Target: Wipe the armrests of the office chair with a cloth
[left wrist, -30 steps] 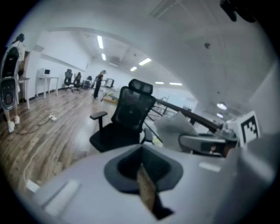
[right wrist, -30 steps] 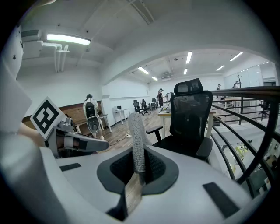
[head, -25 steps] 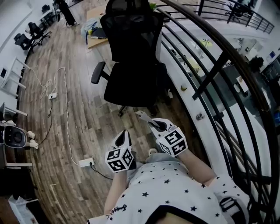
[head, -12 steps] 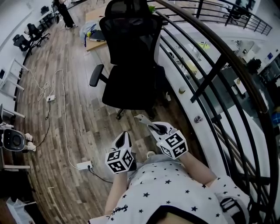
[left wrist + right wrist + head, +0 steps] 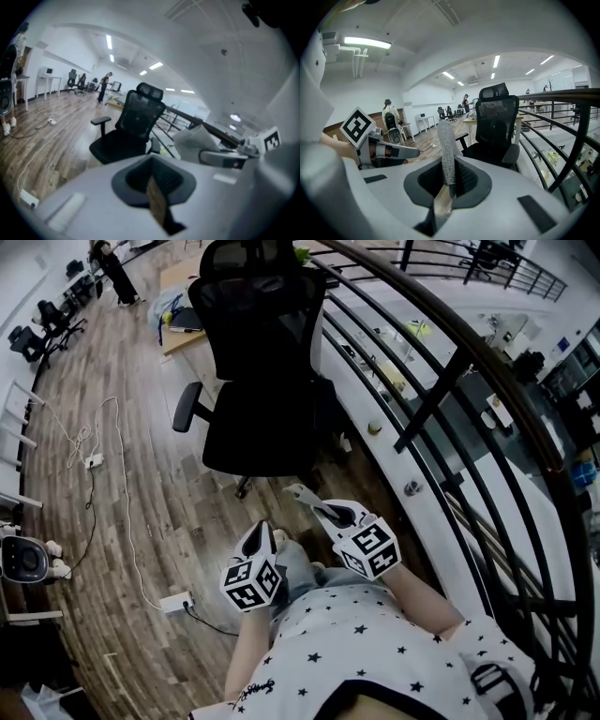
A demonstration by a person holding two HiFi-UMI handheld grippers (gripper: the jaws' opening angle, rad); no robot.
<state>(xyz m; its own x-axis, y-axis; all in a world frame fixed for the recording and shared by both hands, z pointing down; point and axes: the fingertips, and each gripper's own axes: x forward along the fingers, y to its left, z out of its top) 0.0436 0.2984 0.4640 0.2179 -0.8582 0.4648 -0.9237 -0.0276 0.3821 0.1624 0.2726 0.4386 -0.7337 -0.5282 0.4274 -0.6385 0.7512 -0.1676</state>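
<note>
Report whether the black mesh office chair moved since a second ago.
No. The black mesh office chair keeps its place beside the curved black railing; the view alone shifted.

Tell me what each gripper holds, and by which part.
The right gripper pinches the grey cloth by its lower end, and the rest sticks up. The left gripper is shut and holds nothing.

light: bright ceiling strips (image 5: 367,42) | fisheye edges warped | left gripper view blurred
</note>
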